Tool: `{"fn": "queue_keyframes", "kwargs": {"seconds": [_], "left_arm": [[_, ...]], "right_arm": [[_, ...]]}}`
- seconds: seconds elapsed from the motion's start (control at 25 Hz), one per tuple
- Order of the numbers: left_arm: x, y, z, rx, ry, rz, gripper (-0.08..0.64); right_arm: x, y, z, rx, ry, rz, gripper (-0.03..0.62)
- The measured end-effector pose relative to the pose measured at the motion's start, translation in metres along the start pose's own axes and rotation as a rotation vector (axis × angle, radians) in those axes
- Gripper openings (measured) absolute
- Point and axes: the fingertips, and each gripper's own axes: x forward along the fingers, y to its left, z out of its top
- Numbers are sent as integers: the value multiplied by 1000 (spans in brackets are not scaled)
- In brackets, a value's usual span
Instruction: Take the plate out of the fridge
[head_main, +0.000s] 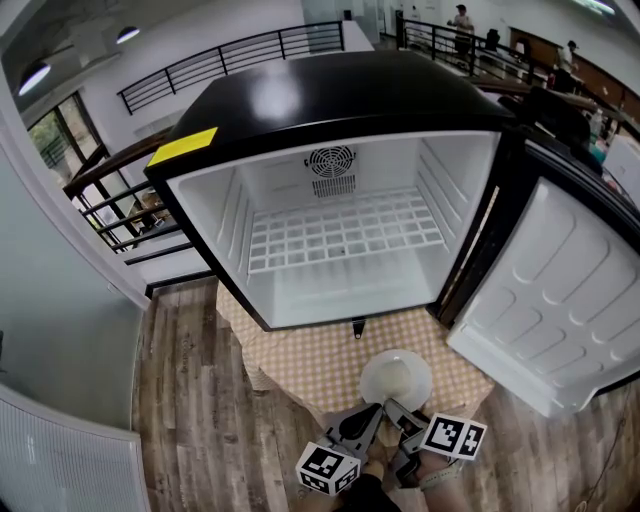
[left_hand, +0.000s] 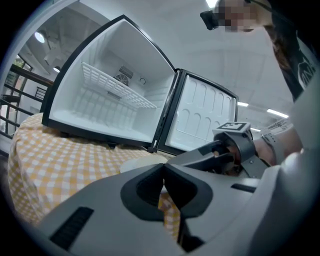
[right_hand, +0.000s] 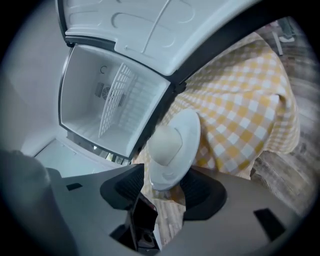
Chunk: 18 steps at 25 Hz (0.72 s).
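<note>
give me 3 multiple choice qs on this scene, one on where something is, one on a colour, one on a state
1. Where is the white plate?
A) on the wire shelf
B) on the checked cloth in front of the fridge
C) on the wooden floor

2. What colours are in the check of the cloth?
A) blue and white
B) yellow and white
C) red and black

3. How do the jaws of the right gripper stand?
A) apart, with the plate's rim between them
B) pressed together and empty
C) clamped on the door

Answers:
1 B: the head view shows the plate on the cloth just below the open fridge.
2 B: both gripper views show yellow and white squares.
3 A: the right gripper view shows the pads standing wide on either side of the rim.
</note>
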Motion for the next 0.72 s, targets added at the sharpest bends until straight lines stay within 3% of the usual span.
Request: {"fn": "queue_keyframes", "kwargs": {"seconds": [0.44,0.72], "left_arm": [[2,4,-5,-39,6,6,9],[-2,8,4,-50,-17,17,9]], "right_arm": [[14,-2,12,-257,116,-78,218],[14,-7,8,-461,290,-142,238]]}}
